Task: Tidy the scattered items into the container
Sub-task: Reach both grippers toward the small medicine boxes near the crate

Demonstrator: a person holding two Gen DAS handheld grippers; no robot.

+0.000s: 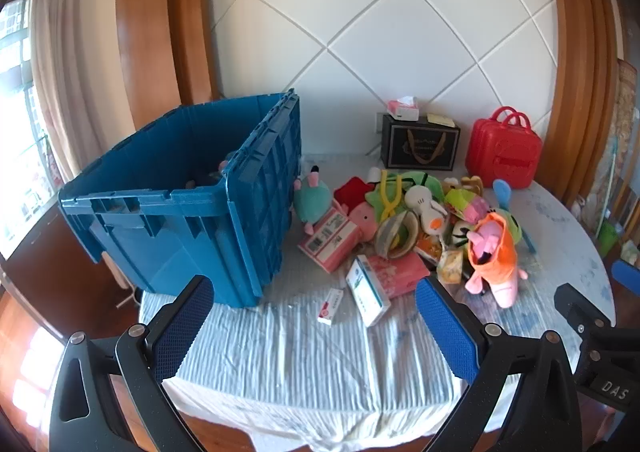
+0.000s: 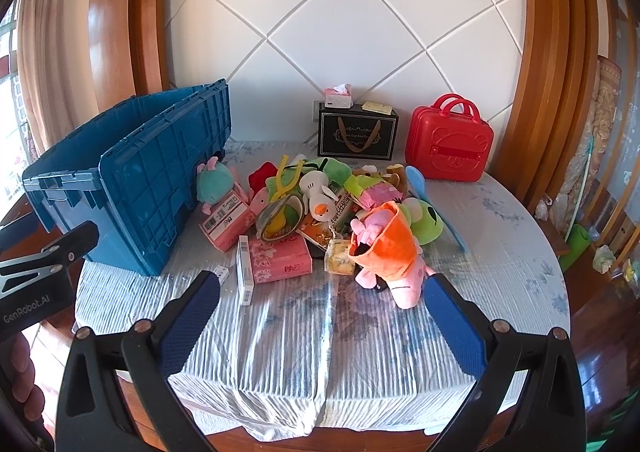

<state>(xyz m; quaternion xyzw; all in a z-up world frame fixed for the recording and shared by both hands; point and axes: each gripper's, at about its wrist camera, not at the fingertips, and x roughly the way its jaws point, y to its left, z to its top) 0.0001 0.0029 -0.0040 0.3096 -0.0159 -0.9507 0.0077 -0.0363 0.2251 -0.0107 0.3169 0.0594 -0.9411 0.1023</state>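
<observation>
both the left gripper (image 1: 314, 326) and right gripper (image 2: 322, 314) gape empty; grab the pink pig plush (image 2: 394, 260) at one o'clock, squeezing mid-body, then carry to the blue crate (image 2: 132, 172) at ten.

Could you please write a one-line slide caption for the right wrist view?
Open right gripper hovers before a toy pile beside the blue crate.

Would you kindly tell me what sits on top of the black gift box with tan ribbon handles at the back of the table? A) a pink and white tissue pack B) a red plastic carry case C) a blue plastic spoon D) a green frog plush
A: the pink and white tissue pack rests on the lid of the black gift box, while the red plastic carry case stands beside the box.
</observation>
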